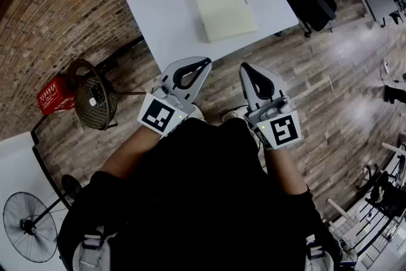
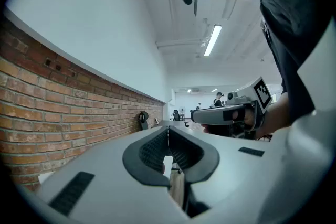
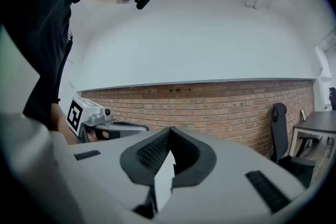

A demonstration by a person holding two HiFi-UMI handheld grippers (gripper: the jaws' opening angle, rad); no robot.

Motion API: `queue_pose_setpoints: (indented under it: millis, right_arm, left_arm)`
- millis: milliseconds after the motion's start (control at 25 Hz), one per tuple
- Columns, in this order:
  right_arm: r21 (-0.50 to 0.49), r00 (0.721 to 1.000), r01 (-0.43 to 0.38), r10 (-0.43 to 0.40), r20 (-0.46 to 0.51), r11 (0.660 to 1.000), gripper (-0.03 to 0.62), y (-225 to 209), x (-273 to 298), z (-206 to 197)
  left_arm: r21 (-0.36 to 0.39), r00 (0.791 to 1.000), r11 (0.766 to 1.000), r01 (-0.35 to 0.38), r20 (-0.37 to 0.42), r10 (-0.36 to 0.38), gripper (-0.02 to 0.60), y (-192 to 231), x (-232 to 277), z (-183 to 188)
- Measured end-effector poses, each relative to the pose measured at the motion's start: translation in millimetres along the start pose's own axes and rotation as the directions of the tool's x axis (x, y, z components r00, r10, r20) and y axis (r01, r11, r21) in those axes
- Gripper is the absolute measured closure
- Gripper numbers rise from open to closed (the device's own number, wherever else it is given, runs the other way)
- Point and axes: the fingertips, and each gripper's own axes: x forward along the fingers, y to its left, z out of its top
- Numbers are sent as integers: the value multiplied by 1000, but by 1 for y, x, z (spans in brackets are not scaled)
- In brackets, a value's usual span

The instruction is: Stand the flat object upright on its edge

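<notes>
The pale yellow flat square pad [image 1: 223, 8] lies flat on the white rectangular table [image 1: 162, 13]. The left gripper [image 1: 202, 64] and right gripper [image 1: 245, 68] hang short of it, jaws closed and empty. Tipped up by one thin edge, I reckon it could slide away or topple.

I see the pale flat object [image 1: 223, 8] lying flat near the middle of the white desk [image 1: 165, 9]. My left hand-held gripper [image 1: 202, 64] and right hand-held gripper [image 1: 248, 68] hover side by side just short of the desk's near edge, jaws together and empty.
</notes>
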Motion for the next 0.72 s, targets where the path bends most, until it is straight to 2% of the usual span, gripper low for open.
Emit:
queue_pose_setpoints:
  millis: [200,360,560,720]
  right_arm:
    - [-4,1000,0,0,-3,1000,589,5,-1,-3]
    - [-16,1000,2,-2,-1,1000,588,12,-3,-4]
    - [-5,1000,12,-12,5,1000,588,13,-6,-5]
    - [1,1000,10,-10,-2,1000,588,17,-7,-6]
  left_arm:
    - [-12,1000,1000,-5,11,5,561,1,-7,-1]
    - [-9,999,1000,-1,49,2,563,3,-12,1]
    - [-11,1000,1000,7,11,-7,563,-3,-14,-3]
    - [-18,1000,1000,5,16,-5,563,-3,-17,-4]
